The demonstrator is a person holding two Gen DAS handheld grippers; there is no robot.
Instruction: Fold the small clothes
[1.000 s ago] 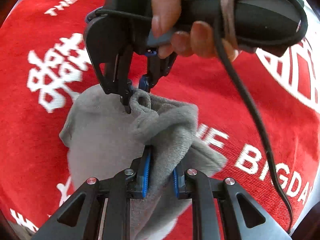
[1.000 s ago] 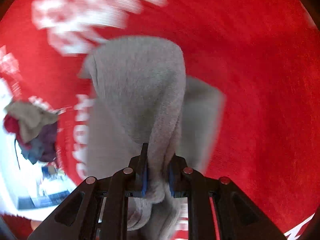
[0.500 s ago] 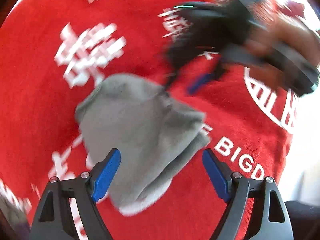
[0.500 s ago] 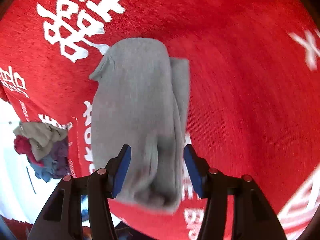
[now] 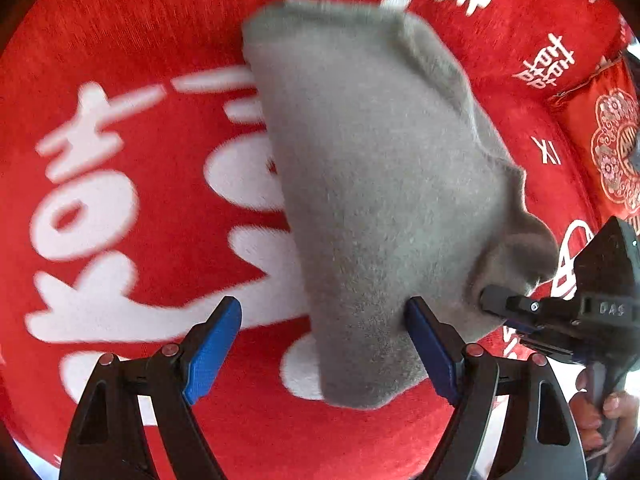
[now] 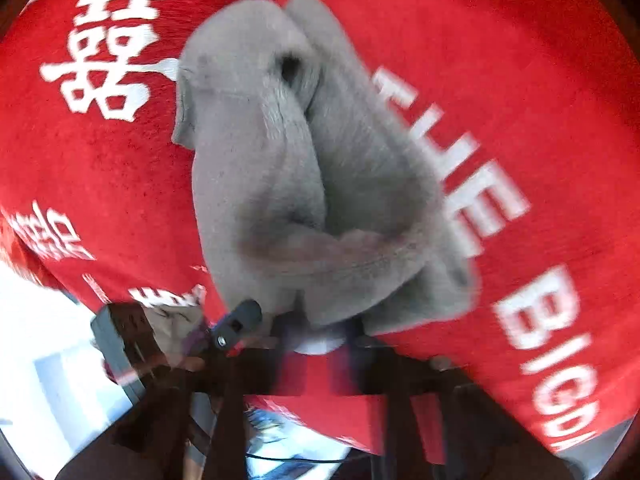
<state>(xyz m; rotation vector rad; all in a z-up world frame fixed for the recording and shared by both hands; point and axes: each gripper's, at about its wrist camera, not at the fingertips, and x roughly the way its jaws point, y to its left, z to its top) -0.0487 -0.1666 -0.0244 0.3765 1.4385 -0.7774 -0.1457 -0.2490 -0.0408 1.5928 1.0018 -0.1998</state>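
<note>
Grey cloth [image 5: 376, 184] lies folded on the red mat [image 5: 160, 40]. Left claw [image 5: 324, 344] stands wide above its edge; right claw [image 5: 490, 300] has just closed, pinching its corner.

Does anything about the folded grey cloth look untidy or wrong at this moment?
Yes. The grey garment on the red cloth is folded unevenly: in the right wrist view its layers bunch into thick rolls and one edge sticks out. Nothing looks torn or spilled.
</note>
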